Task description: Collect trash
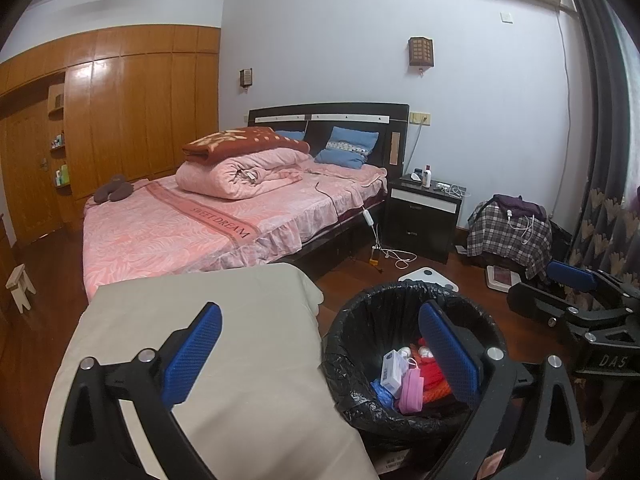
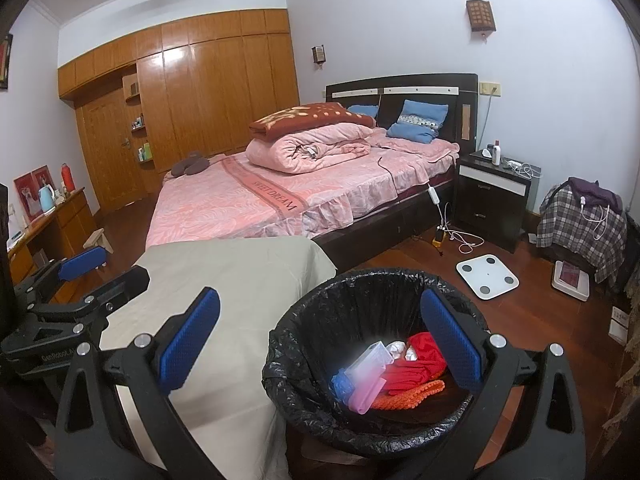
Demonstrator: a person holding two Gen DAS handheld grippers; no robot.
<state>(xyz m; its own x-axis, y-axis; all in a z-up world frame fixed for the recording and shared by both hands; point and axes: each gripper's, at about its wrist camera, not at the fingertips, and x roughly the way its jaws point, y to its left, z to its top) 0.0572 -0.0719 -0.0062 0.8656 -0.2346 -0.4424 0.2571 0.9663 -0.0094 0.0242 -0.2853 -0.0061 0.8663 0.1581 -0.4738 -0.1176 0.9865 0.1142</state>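
Trash bin [image 2: 360, 360] sits below both open hand-held grippers.

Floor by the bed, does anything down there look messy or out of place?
Yes. White charger cables trail loose from a power strip onto the floor beside the nightstand, and a white bathroom scale lies skewed in the open floor. The trash bin stands upright, nothing spilled around it.

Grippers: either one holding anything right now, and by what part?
Nothing is held. The left gripper and the right gripper are both open and empty, above the bin with trash already inside.
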